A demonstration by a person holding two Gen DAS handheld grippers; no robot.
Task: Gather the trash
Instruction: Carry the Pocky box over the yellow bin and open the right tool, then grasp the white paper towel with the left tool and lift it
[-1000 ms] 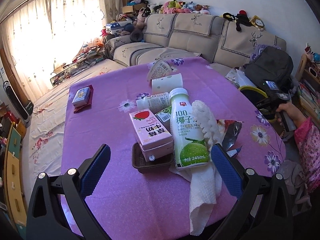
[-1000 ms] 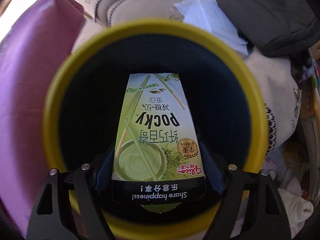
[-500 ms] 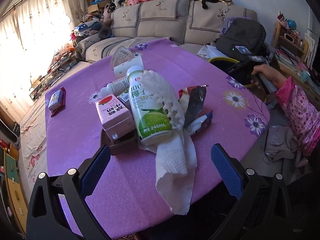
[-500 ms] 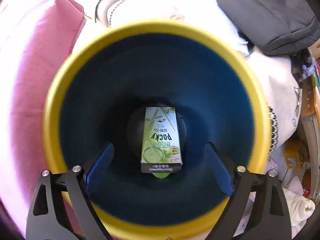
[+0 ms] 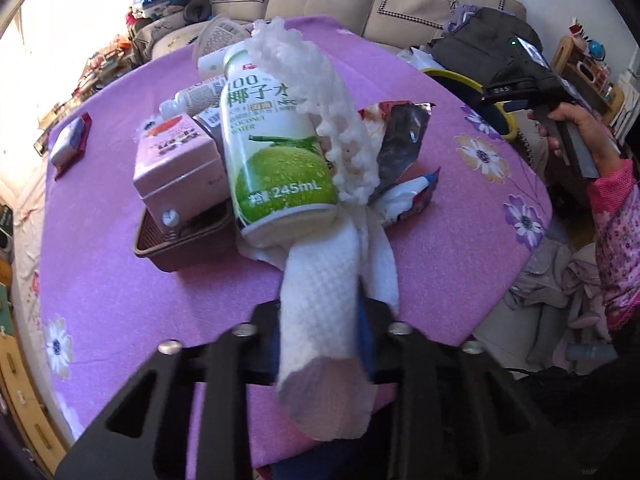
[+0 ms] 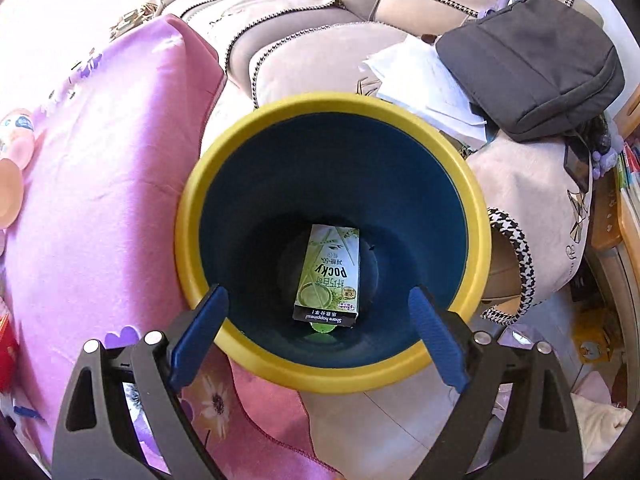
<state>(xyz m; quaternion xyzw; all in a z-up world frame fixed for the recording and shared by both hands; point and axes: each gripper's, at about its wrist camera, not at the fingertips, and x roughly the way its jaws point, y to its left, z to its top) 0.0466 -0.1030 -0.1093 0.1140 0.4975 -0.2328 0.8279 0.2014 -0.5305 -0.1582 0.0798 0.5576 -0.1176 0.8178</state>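
Observation:
A white paper towel (image 5: 324, 380) trails from a trash pile on the purple table (image 5: 120, 320) toward me. My left gripper (image 5: 322, 320) is closing, and its jaws pinch the towel's near end. The pile holds a green coconut-water bottle (image 5: 276, 152), a pink milk carton (image 5: 178, 168), a brown tray (image 5: 176, 248) and a foil wrapper (image 5: 400, 136). My right gripper (image 6: 318, 294) hangs open over a blue bin with a yellow rim (image 6: 332, 368). A green Pocky box (image 6: 330, 276) lies at the bin's bottom, free of the fingers.
The bin stands on the floor between the table's edge (image 6: 100, 200) and a beige sofa (image 6: 320, 64). A grey bag (image 6: 528, 60) and white papers (image 6: 424, 84) lie on the sofa. A person's hand (image 5: 572, 128) in a pink sleeve is at the table's right.
The left gripper came down to the paper towel and closed on it. The right gripper let the Pocky box fall into the bin and rose above the rim.

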